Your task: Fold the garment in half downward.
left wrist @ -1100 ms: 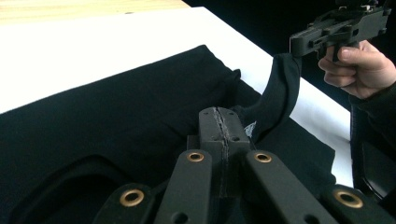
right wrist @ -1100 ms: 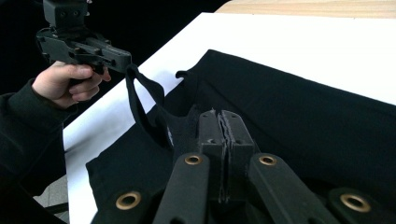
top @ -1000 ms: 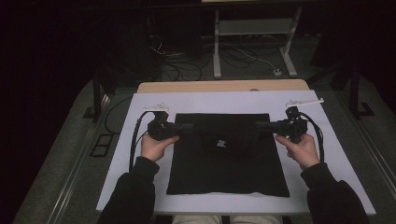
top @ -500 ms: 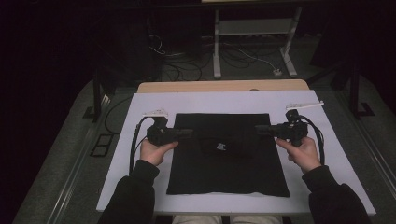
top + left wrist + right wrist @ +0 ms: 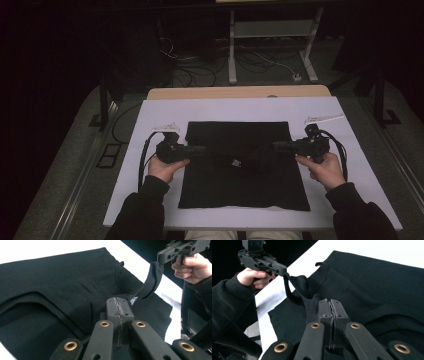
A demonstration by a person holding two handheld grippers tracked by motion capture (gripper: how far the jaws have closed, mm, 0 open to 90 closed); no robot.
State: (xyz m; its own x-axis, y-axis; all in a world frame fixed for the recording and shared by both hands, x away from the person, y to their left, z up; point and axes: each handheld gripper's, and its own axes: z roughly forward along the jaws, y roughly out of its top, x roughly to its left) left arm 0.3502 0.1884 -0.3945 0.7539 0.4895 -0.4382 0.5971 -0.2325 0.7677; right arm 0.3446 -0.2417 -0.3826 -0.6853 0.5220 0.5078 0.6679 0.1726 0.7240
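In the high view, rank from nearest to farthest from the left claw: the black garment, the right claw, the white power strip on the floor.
1. black garment, pinched at its left edge by the left claw.
2. right claw, across the cloth.
3. white power strip, on the floor beyond the table.

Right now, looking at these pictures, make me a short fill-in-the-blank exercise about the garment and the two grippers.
1. The black garment lies on a ____ table cover.
2. The left gripper and the right gripper are both ____ on the garment's fabric.
3. In the high view, a small ____ label shows near the garment's middle, between the two grippers.
4. In the left gripper view, the fabric pinched by the right gripper hangs ____ the table rather than lying flat.

Missing words: white; shut; white; above
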